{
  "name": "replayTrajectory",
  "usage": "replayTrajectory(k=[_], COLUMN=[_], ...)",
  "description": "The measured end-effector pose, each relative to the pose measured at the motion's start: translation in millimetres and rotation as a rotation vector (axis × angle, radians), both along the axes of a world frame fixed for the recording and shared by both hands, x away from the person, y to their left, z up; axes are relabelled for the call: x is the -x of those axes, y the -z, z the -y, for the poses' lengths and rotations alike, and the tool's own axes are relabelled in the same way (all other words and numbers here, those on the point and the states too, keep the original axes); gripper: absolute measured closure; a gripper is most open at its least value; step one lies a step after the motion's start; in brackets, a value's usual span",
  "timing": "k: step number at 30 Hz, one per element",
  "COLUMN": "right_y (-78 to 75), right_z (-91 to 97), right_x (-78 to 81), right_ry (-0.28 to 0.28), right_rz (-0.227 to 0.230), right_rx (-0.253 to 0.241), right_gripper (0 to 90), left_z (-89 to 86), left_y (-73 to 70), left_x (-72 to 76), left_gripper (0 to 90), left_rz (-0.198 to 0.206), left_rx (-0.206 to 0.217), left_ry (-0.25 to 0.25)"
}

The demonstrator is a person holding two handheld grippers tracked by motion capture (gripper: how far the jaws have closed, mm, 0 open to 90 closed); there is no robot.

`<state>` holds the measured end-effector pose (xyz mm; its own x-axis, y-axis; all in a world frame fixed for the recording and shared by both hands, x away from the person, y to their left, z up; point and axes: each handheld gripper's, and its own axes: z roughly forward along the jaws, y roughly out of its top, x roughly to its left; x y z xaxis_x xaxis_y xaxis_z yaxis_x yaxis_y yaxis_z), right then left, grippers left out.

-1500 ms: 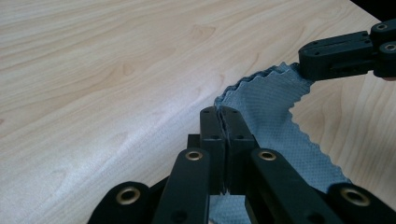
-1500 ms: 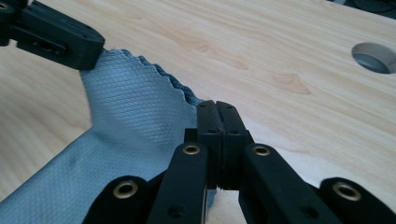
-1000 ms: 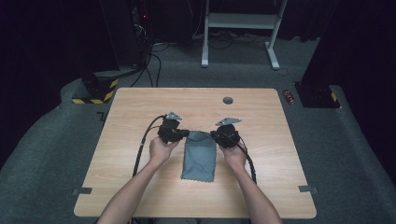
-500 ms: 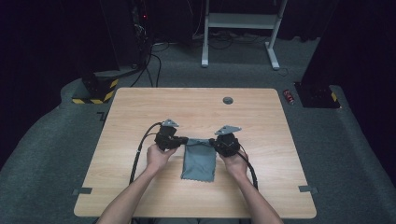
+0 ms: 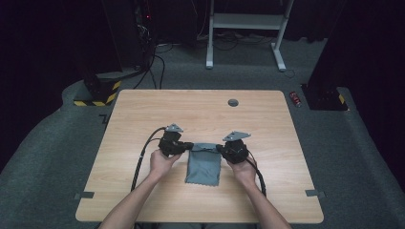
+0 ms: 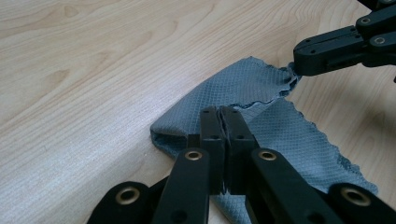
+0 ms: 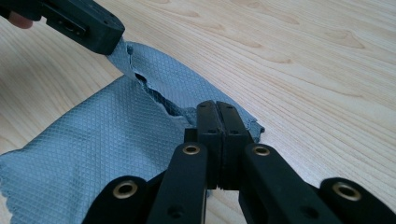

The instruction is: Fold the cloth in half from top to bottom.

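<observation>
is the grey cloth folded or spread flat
Folded. The grey cloth is doubled over itself: two layers show, with a rounded fold at the far edge.

Table (image 6: 93, 70) of pale wood-grain laminate, smooth with a soft sheen, grey-blue cloth (image 7: 93, 140) in a fine diamond-textured weave, matt, pinked edges, left tongs (image 6: 219, 116) and right tongs (image 7: 217, 109) of matt black plastic with brass-coloured rivets, floor carpet (image 5: 47, 152) grey and rough.
</observation>
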<state>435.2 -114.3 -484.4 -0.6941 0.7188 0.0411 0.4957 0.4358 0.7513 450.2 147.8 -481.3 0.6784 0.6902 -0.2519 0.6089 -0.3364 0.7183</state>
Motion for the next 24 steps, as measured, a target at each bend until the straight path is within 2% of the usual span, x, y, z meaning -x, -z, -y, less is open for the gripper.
replayTrajectory(k=[6,16,21,24], right_y=[-3.2,-1.1,-3.0,-4.9], right_z=[-1.5,0.1,1.2,1.4], right_x=[5.9,13.4,17.2,19.6], right_ry=[-0.02,-0.035,-0.041,-0.047], right_rz=[0.015,0.022,0.029,0.031], right_rx=[-0.006,-0.022,-0.022,-0.024], right_gripper=[89.7,89.6,89.7,89.7], left_z=[-2.6,-2.6,-4.6,-5.8], left_y=[1.3,2.3,2.5,-0.3], left_x=[6.0,15.6,20.0,23.2], left_gripper=[88.6,88.6,88.6,88.6], left_rz=[0.003,0.032,0.035,0.055], left_rx=[0.008,-0.022,-0.01,-0.017], left_ry=[-0.004,0.016,0.016,0.017])
